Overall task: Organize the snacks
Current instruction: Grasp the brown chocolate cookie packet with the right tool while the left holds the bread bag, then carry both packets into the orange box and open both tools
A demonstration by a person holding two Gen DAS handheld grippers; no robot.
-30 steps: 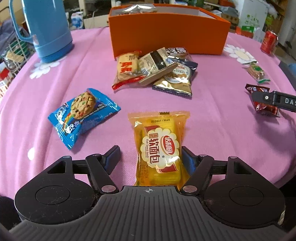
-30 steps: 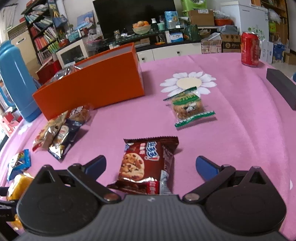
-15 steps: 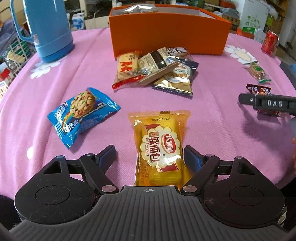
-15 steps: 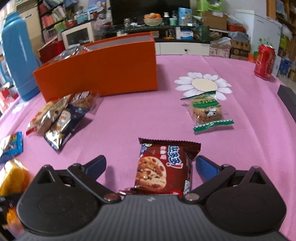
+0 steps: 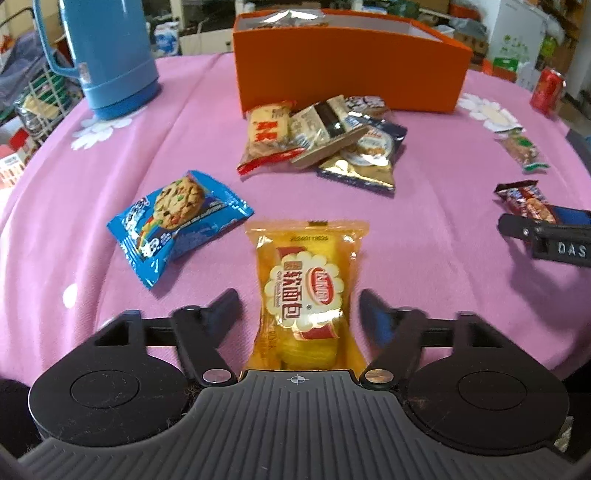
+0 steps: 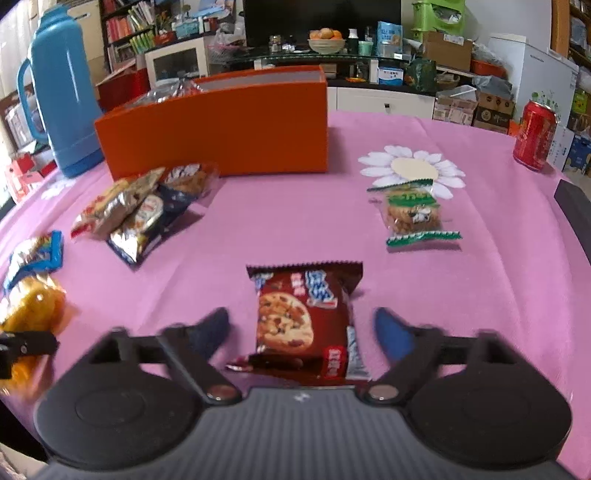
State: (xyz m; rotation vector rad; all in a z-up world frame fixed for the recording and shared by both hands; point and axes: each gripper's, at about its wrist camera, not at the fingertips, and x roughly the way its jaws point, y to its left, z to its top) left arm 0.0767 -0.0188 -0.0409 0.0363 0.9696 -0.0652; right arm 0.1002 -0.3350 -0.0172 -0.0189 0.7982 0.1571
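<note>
We hold the left gripper (image 5: 299, 306) low over the pink cloth (image 5: 443, 258), jaws partly open and just narrowed a bit, with the yellow pack (image 5: 306, 295) lying between them. Its fingers (image 5: 225, 306) stand just off the pack's sides, not pressing as far as we can see.

The right gripper (image 6: 301, 325) has the brown cookie pack (image 6: 303, 321) between its jaws. They are still fairly wide but have just been closing, both fingers (image 6: 391, 332) blurred, a gap left on each side of the pack.

The blue cookie pack (image 5: 177, 225) lies flat just left of the yellow one, apart from it. A pile of four or five packs (image 5: 325, 140) sits just in front of the orange box (image 5: 351, 66), overlapping each other. The box already has a silvery bag (image 5: 288, 16) in its left end. A green-edged pack (image 6: 413, 216) lies alone at the edge of the daisy print (image 6: 410, 168), right of the box.

The blue thermos (image 5: 99, 55) stands upright at far left, well apart from the box. The red can (image 6: 535, 136) stands upright at far right near the table edge.

In the left view the right gripper's tip shows at the right edge, on the brown pack.
</note>
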